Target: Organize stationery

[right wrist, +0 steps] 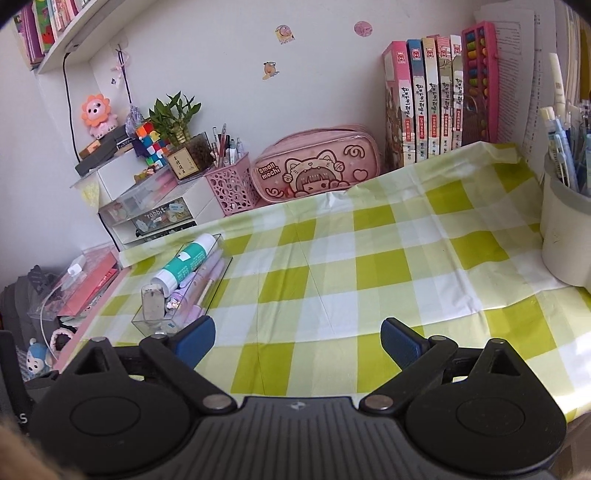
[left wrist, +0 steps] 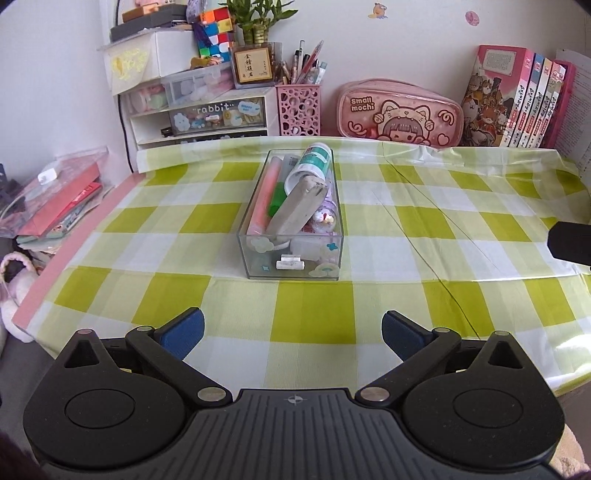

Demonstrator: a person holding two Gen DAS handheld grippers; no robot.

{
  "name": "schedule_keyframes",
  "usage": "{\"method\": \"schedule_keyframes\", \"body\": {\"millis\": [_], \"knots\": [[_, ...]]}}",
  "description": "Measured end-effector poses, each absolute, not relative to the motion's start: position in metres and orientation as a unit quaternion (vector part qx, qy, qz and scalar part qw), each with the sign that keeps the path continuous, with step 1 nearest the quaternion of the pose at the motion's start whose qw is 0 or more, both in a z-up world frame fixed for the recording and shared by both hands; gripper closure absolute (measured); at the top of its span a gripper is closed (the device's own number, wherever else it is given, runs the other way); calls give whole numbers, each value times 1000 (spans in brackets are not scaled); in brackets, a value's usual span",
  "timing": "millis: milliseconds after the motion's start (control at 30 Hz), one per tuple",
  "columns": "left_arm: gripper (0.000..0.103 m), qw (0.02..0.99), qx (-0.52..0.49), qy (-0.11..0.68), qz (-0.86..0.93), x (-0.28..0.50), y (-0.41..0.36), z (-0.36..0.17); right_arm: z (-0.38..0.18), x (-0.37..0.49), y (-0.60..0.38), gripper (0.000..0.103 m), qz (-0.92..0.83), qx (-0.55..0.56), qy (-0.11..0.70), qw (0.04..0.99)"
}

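Left gripper (left wrist: 293,330) poised above the near edge of the tabletop (left wrist: 406,229), tilted downward, aimed straight at the clear box (left wrist: 258,254); jaws spread wide, nothing between them, only green-and-white check cloth showing in the gap. Right gripper (right wrist: 298,338) likewise tilted downward over the near edge, jaws wide apart and empty, with the clear box (right wrist: 147,322) off to the left, just beyond the left blue pad (right wrist: 197,338).

Inside the clear box: a green-and-white glue stick (left wrist: 314,160) lying toward the far end, a grey eraser block (left wrist: 299,208) leaning across the middle, a pink pen (left wrist: 264,199) along the left wall, small white pieces at the near end. Behind the clear box, against the wall: a pink pen cup (left wrist: 298,109), a pink pencil case (left wrist: 399,114) to the right of that, a row of books (left wrist: 517,99) further right.

Left wrist view only: a dark edge of something (left wrist: 570,242) entering from the right, level with the clear box, too little of it seen to tell what. Right wrist view only: a grey pen pot (right wrist: 565,236) full of pens far right of the clear box, a pink abacus (right wrist: 478,85) beside the books, an orange plush toy (right wrist: 98,114) on the stacked drawers, a wall shelf (right wrist: 74,33) high up at left.
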State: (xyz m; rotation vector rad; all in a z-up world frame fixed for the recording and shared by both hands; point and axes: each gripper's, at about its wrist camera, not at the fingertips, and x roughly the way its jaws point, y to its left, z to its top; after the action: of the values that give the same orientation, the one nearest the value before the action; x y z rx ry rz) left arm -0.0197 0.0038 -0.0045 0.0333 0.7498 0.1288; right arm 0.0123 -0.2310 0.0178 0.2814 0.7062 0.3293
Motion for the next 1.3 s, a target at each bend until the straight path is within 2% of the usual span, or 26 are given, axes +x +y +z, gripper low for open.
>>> {"method": "schedule_keyframes", "body": {"millis": [367, 1300], "knots": [[5, 940, 16, 337, 57, -31, 0, 10, 28, -2, -200, 6, 149, 57, 313, 936], [5, 939, 13, 340, 46, -29, -5, 7, 19, 7, -200, 4, 161, 67, 330, 928]]}}
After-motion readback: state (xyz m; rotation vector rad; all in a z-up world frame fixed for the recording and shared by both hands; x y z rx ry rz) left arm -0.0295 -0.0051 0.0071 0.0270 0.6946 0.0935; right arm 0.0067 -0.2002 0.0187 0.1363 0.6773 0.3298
